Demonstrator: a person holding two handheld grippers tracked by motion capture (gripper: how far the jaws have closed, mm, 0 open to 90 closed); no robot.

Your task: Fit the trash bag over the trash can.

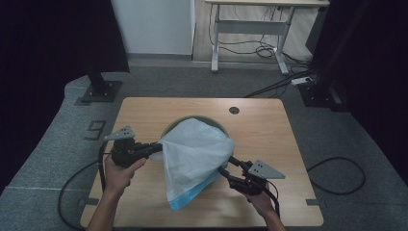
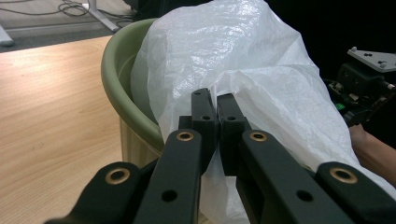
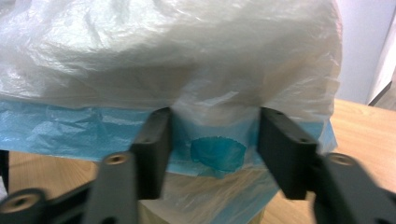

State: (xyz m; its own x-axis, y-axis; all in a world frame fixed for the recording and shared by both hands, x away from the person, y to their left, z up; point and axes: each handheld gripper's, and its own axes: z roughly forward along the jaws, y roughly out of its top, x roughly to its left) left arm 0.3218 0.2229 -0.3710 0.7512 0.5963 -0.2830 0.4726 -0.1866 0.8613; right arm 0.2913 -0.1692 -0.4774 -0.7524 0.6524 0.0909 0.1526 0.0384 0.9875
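Observation:
A white plastic bag (image 1: 197,154) with a blue band along its open edge drapes over a green round bin (image 1: 171,126) in the middle of the wooden table (image 1: 269,125). My left gripper (image 1: 156,150) comes in from the left and is shut on a fold of the bag (image 2: 243,51) just above the bin's rim (image 2: 114,70); its tips (image 2: 217,100) pinch the film. At the bag's lower right side is my right gripper (image 1: 223,168). In its own view the right gripper (image 3: 212,121) stands with jaws apart, the blue band (image 3: 70,130) bunched between them.
A cable hole (image 1: 234,110) sits near the table's far edge. Beyond the table stand a light desk (image 1: 250,24) with cables under it and a black stand base (image 1: 101,91). A cable loop (image 1: 337,175) lies on the floor at the right.

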